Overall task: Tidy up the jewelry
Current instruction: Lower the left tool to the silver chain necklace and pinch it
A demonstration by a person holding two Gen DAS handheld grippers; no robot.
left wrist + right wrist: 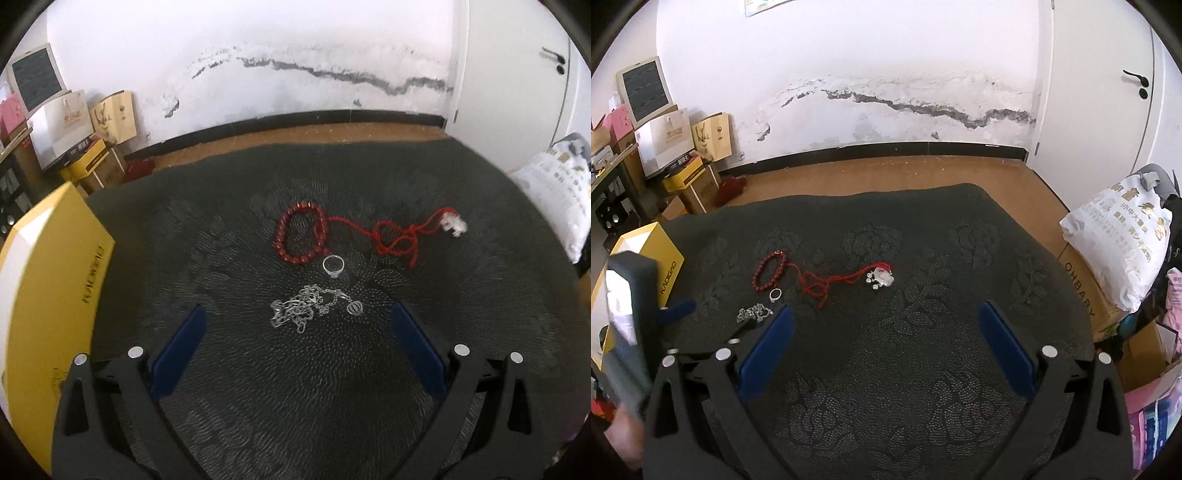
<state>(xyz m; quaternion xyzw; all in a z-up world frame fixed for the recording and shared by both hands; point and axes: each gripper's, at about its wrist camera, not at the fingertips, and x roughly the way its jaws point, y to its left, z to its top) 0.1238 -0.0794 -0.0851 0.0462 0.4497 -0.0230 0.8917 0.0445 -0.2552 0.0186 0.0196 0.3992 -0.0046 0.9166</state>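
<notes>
On the dark green patterned cloth [258, 387] lie a red bead bracelet [301, 233], a red cord necklace [397, 236] with a silver pendant [455, 223], a silver ring [333, 266] and a tangled silver chain [303, 310]. My left gripper [300, 314] is open, with the chain lying between its blue fingers. My right gripper [886, 314] is open and empty over bare cloth, right of the jewelry. In the right wrist view I see the bracelet [771, 271], ring [775, 294], chain [753, 314], pendant [881, 277] and the left gripper's body [628, 317] at far left.
A yellow open box [55, 295] with a white inside stands at the cloth's left edge; it also shows in the right wrist view [665, 254]. A white printed bag [1119, 240] sits on a cardboard box at the right. Cartons and paper bags [672, 147] stand by the far wall.
</notes>
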